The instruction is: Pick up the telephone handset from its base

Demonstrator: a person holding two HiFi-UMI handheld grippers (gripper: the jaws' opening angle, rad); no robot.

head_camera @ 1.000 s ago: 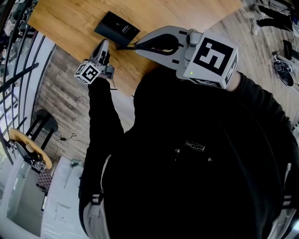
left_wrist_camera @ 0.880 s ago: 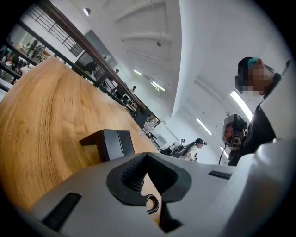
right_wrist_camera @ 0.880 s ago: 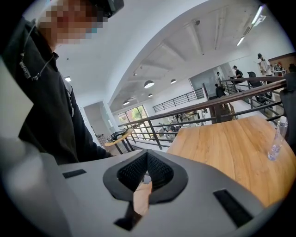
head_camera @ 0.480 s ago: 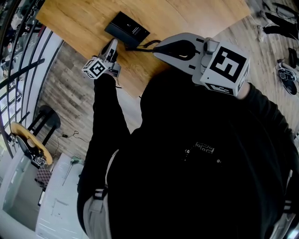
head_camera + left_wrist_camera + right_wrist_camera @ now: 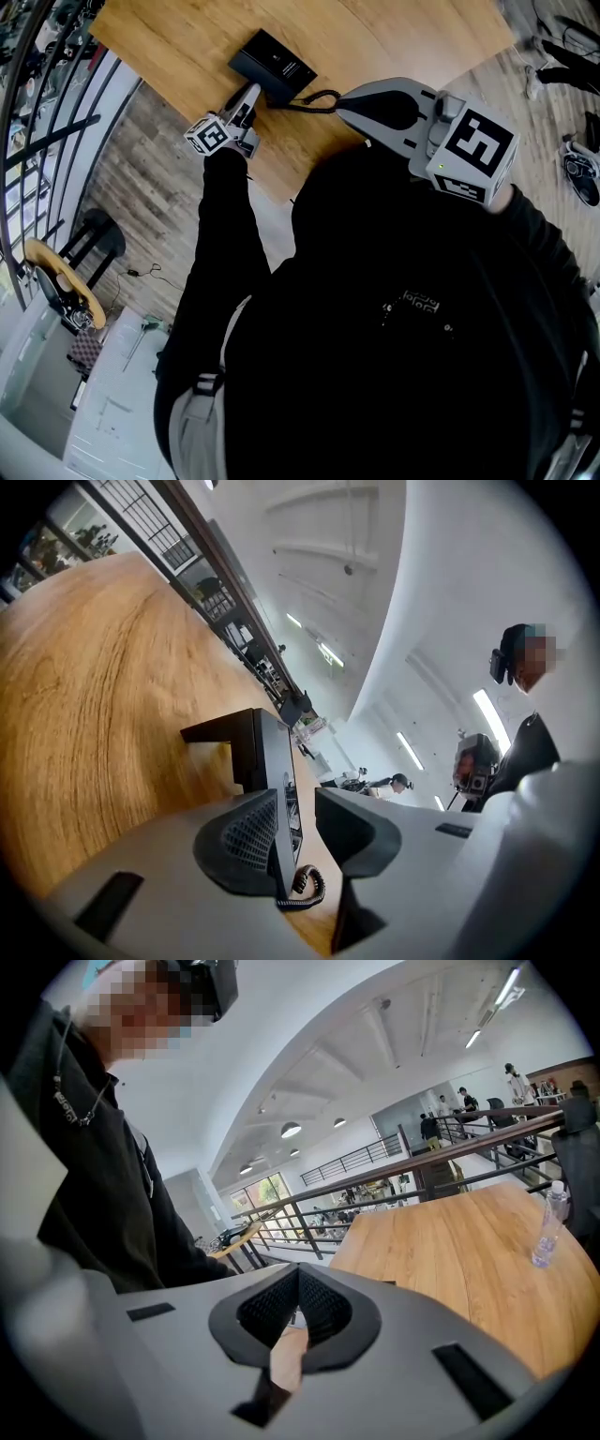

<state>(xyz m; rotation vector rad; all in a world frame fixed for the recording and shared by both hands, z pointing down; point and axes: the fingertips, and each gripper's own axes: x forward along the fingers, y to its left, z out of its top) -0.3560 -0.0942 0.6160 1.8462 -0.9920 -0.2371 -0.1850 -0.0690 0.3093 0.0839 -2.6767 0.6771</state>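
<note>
Telephone handset [image 5: 267, 761] stands between the left gripper's [image 5: 305, 827] just-opened jaws, the right gripper [image 5: 298, 1312] pinched shut and empty; an off-centre close could snag the coiled cord [image 5: 305, 888].

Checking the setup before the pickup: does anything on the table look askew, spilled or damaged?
Nothing stands out. The black telephone sits flat on the wooden table, and its coiled cord trails loosely beside it. No spill or damage shows.

Head view steeply down over table [image 5: 394, 37]; both gripper views low across it.
</note>
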